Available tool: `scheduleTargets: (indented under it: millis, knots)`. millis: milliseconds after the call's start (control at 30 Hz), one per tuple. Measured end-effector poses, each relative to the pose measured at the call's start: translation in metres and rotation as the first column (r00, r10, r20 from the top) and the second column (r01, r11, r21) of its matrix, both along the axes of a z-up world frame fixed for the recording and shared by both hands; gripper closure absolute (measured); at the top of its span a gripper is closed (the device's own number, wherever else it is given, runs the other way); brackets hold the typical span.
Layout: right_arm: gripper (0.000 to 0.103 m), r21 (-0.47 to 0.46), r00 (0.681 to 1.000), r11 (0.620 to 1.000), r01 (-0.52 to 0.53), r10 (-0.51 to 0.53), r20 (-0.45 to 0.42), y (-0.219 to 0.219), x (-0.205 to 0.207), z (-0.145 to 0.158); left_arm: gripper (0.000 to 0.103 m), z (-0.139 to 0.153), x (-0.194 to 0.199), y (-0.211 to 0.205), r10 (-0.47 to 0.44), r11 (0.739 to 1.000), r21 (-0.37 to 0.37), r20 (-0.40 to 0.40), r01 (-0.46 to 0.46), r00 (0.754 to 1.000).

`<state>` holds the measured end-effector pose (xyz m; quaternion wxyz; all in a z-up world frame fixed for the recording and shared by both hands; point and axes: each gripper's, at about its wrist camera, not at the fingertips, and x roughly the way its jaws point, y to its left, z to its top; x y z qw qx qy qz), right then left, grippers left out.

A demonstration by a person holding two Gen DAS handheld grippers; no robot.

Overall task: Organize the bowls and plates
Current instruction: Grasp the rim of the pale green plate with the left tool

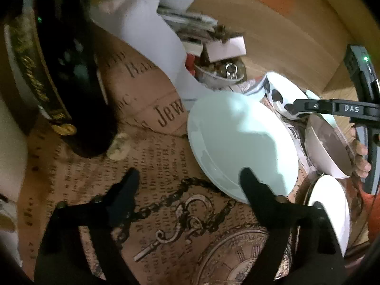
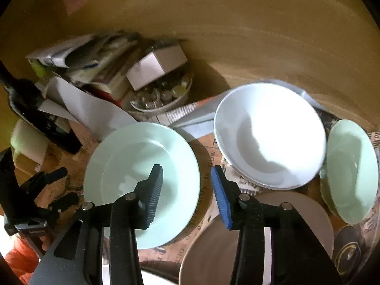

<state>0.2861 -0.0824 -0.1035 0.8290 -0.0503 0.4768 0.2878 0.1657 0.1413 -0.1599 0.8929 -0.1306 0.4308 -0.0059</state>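
Pale-green plate [image 2: 142,180]: under spread, empty right gripper [image 2: 187,185]; left gripper [image 1: 190,178] jaws wide, one seemingly touching its rim.

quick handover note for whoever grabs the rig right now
Left gripper: open, empty, one finger over the near rim of the mint plate.
Right gripper: open, empty, hovering above that plate's right edge.
Dishes lie spread on the printed tablecloth: white bowl, small mint bowl, a grey-brown dish nearest the right gripper.
Done: nothing stacked as far as visible.
Left: gather plates and bowls by kind.
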Motion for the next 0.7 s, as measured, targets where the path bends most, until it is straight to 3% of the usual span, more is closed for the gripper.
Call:
scheduleTargets:
  millis: [133,267,333,700]
  knots:
    - [0.068,-0.034,1.000,0.999,-0.010,0.009,-0.027,0.008,0.005,-0.008,0.040,-0.011,0.008,0.005,-0.010,0.999,-0.038,-0.040,0.009,0.999]
    - [0.069,-0.080,0.999,0.997,-0.018,0.014,-0.052,0.015,0.008,-0.017,0.043,-0.013,0.012,0.004,-0.023,0.999,-0.038,-0.035,0.022,0.999]
    - [0.072,-0.104,0.998,0.994,-0.022,0.015,-0.068,0.018,0.011,-0.022,0.052,-0.014,0.015,0.001,-0.043,0.998,-0.047,-0.036,0.041,0.998]
    - [0.079,-0.225,0.997,0.974,-0.035,0.018,-0.073,0.033,0.015,-0.037,0.073,-0.019,0.022,-0.010,-0.102,0.993,-0.061,-0.032,0.100,0.994]
